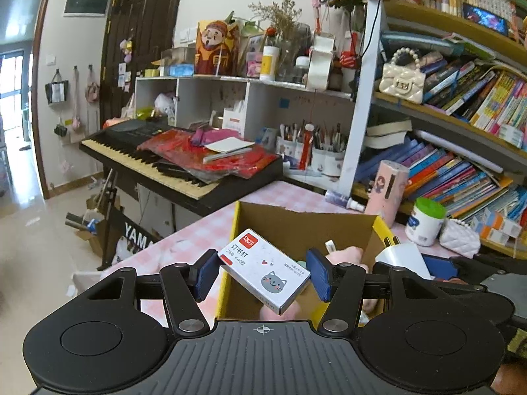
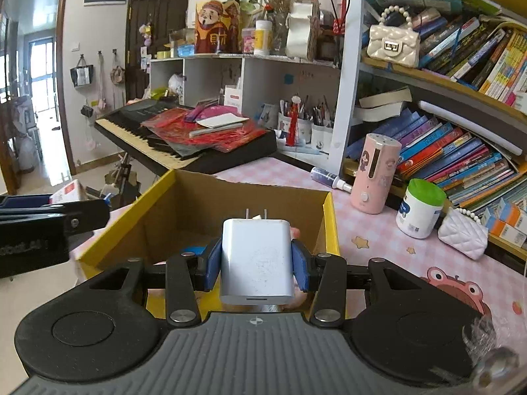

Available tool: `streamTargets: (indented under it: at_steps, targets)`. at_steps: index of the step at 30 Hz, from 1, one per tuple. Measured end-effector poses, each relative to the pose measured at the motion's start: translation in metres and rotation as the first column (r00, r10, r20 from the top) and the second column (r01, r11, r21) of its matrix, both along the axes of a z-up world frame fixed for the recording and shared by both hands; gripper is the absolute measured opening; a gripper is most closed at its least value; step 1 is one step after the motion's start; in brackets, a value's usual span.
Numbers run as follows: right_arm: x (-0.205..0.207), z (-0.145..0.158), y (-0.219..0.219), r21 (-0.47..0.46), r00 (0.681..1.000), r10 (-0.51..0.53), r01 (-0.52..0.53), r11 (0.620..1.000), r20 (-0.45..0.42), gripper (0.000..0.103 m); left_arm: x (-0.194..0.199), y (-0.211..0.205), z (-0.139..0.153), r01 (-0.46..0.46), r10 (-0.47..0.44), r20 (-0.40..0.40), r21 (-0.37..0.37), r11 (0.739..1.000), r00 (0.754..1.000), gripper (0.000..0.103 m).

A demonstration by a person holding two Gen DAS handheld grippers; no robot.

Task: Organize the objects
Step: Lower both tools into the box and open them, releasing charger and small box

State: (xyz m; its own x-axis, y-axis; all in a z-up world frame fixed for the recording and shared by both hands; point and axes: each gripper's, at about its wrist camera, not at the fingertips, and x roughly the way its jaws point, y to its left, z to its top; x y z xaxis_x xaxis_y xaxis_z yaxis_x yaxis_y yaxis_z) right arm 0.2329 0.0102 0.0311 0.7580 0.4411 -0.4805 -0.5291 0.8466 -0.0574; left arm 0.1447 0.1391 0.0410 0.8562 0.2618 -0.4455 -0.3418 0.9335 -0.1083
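Observation:
My left gripper [image 1: 263,273] is shut on a small white staple box [image 1: 263,271] with a grey cat face, held tilted above the open yellow cardboard box [image 1: 296,227]. My right gripper [image 2: 257,263] is shut on a white charger plug [image 2: 257,260], prongs pointing forward, above the same box [image 2: 230,197]. Something pink lies inside the box [image 1: 346,253], mostly hidden. In the right wrist view the left gripper [image 2: 49,220] shows at the left edge. In the left wrist view the charger [image 1: 402,260] and the right gripper show at the right.
The box sits on a pink checked tablecloth [image 2: 378,243]. A pink humidifier [image 2: 374,174], a green-lidded canister [image 2: 420,207], a white quilted purse [image 2: 462,230] and a small spray bottle [image 2: 326,177] stand to the right. Bookshelves [image 2: 461,131] rise behind. A keyboard [image 2: 184,141] lies behind the table.

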Motion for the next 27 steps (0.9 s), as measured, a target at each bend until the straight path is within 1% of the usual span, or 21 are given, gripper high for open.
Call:
streamTargets:
  at_steps: [4, 8, 13, 14, 16, 19, 27]
  targets:
    - [0.025, -0.014, 0.007, -0.041, 1.000, 0.014, -0.015, 0.999, -0.025, 0.041, 0.017, 0.001, -0.005, -0.011, 0.011, -0.028, 0.002, 1.000, 1.000, 0.057]
    - [0.043, -0.030, 0.010, -0.065, 0.996, 0.034, -0.039, 0.997, -0.088, 0.041, 0.031, 0.001, -0.010, -0.013, 0.013, -0.047, 0.008, 1.000, 0.999, 0.057]
    - [0.058, -0.048, 0.017, -0.099, 0.988, 0.057, -0.071, 0.993, -0.141, 0.041, 0.046, 0.000, -0.016, -0.016, 0.017, -0.075, 0.011, 1.000, 0.997, 0.057]
    - [0.061, -0.050, 0.018, -0.101, 0.986, 0.059, -0.075, 0.992, -0.153, 0.042, 0.049, 0.000, -0.018, -0.015, 0.016, -0.082, 0.013, 1.000, 0.997, 0.057]
    - [0.063, -0.053, 0.023, -0.121, 0.986, 0.078, -0.096, 0.988, -0.144, 0.041, 0.054, -0.001, -0.021, -0.014, 0.016, -0.095, 0.017, 1.000, 0.995, 0.057]
    - [0.070, -0.056, 0.025, -0.110, 0.978, 0.103, -0.124, 0.986, -0.179, 0.041, 0.060, -0.002, -0.025, -0.015, 0.017, -0.112, 0.018, 1.000, 0.994, 0.057]
    - [0.082, -0.064, 0.031, -0.121, 0.956, 0.134, -0.170, 0.978, -0.259, 0.042, 0.072, -0.005, -0.031, -0.013, 0.015, -0.140, 0.017, 1.000, 0.990, 0.057]
